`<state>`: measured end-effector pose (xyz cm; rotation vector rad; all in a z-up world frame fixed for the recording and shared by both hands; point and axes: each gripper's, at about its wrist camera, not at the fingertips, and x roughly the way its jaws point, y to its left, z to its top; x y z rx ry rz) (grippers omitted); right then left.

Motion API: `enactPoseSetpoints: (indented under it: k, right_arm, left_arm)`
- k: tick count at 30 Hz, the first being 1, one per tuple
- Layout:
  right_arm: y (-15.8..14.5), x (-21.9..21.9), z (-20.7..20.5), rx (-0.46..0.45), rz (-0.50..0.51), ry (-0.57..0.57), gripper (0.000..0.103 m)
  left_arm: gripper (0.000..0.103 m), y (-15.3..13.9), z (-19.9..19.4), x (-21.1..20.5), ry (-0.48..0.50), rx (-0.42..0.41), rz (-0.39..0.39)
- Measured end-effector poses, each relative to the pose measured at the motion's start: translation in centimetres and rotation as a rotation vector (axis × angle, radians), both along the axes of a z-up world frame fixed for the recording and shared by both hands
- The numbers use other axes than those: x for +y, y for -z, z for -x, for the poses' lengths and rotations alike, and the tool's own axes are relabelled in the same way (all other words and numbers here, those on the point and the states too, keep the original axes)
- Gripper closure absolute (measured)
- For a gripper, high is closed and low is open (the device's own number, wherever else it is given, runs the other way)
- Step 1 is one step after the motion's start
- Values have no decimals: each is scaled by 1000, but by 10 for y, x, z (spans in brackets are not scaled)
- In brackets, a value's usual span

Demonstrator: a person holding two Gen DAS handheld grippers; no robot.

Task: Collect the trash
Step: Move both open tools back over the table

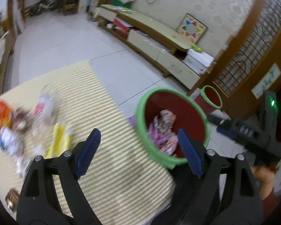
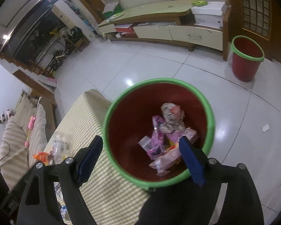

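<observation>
A striped yellow-and-cream mat [image 2: 110,193] covers the low table, and everything here can be placed against the near red trash bin with a green rim [image 2: 160,131], which stands on the white tiled floor [image 2: 234,150] touching the mat's edge. Behind the bin, along the far wall, runs a long low cream TV cabinet [image 2: 178,31]. A second red bin with a green rim [image 2: 246,60] stands well apart behind the near one, beside the cabinet's end. Inside the near bin lie crumpled pink and white wrappers [image 2: 166,136]. To the bin's left, on the mat, sits a blurred heap of trash [image 1: 28,123]: an orange packet, a clear plastic bottle and a yellow wrapper. The right gripper [image 2: 140,157] hovers over the bin's near rim, jaws spread wide, holding nothing. The left gripper [image 1: 138,148] hangs just left of the bin above the mat, likewise spread and empty.
</observation>
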<state>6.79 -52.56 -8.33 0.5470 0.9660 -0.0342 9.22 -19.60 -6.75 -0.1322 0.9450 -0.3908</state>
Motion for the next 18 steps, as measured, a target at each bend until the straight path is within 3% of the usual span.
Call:
enactPoseSetpoints:
  k: [5, 11, 14, 18]
  right_arm:
    - [-11, 34, -2, -10, 33, -75, 22]
    - [-3, 90, -5, 27, 41, -190, 22]
    - [2, 123, -7, 41, 43, -266, 22]
    - [7, 165, -6, 52, 45, -366, 22]
  left_arm:
    - [21, 20, 25, 68, -133, 48, -41]
    - [21, 39, 53, 162, -328, 102, -96]
    - [21, 41, 68, 200, -351, 85, -166]
    - [21, 55, 87, 236, -278, 117, -268]
